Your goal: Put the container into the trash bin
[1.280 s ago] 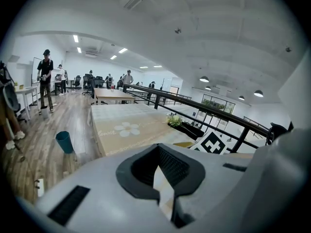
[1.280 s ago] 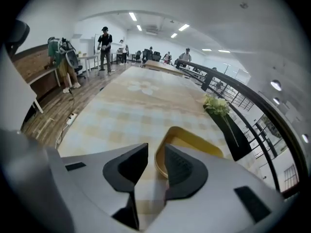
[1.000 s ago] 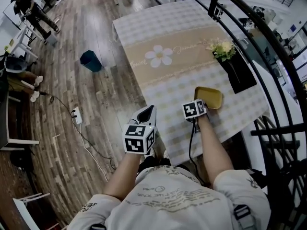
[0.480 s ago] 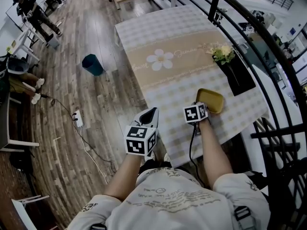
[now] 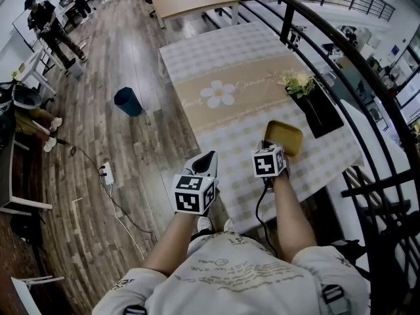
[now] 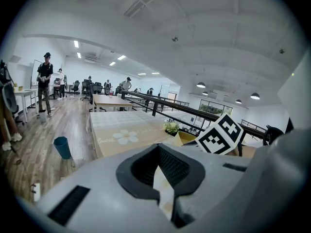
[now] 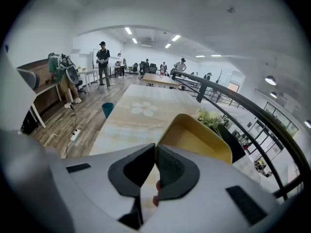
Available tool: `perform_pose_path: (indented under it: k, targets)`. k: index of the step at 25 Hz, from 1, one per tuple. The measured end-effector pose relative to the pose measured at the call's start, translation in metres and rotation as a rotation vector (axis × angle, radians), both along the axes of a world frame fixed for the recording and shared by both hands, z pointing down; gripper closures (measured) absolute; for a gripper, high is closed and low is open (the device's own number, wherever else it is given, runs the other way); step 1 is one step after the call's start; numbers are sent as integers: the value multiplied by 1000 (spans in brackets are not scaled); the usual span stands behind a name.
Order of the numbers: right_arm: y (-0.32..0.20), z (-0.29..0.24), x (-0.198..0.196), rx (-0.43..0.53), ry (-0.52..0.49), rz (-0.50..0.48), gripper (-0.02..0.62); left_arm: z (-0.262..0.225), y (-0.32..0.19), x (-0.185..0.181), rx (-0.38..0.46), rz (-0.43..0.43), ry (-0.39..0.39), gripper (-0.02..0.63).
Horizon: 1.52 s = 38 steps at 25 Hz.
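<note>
The right gripper (image 7: 155,148) has its fingers (image 7: 171,165) clamped on the near rim of the yellow container (image 7: 197,139), which stretches away ahead of them over the flowered tabletop (image 5: 230,64). The left gripper (image 6: 158,149) holds nothing, its fingers together. The blue trash bin (image 5: 128,101) stands on the floor (image 5: 131,169), well ahead and left of both pairs of fingers.

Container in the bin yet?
No, the right gripper grips the yellow container at the table; the blue trash bin stands apart on the floor.
</note>
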State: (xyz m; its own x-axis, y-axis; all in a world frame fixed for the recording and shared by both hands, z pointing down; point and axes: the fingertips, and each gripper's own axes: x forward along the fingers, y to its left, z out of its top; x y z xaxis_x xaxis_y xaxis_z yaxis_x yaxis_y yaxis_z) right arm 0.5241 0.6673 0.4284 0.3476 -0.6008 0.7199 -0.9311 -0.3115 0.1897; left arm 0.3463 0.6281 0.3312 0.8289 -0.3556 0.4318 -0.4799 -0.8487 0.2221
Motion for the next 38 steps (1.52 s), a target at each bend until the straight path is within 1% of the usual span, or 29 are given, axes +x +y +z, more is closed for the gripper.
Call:
perform_pose_path:
  k: [5, 8, 11, 14, 19, 22, 26, 34, 38]
  targets:
    - [-1, -49, -8, 117, 13, 13, 580, -13, 0, 1, 13, 10, 20, 601]
    - [-2, -73, -12, 153, 22, 13, 579, -21, 0, 3, 26, 23, 31, 601]
    - [-2, -82, -13, 153, 32, 7, 580, -24, 0, 4, 32, 25, 46, 601]
    - [-1, -80, -17, 127, 33, -7, 580, -25, 1, 0, 27, 10, 57, 601]
    - [-10, -74, -33, 98, 25, -52, 580, -21, -5, -20, 15, -37, 54, 601]
    - [-32, -75, -56, 98, 15, -112, 580, -21, -16, -41, 11, -92, 48, 601]
    - [-60, -86, -97, 127, 0, -209, 580, -23, -29, -78, 12, -177, 43, 601]
    - [-120, -93, -208, 151, -13, -448, 580, -21, -52, -185, 24, -412, 33, 601]
    - [-135, -89, -261, 146, -9, -535, 580, -23, -58, -231, 29, -482, 41, 601]
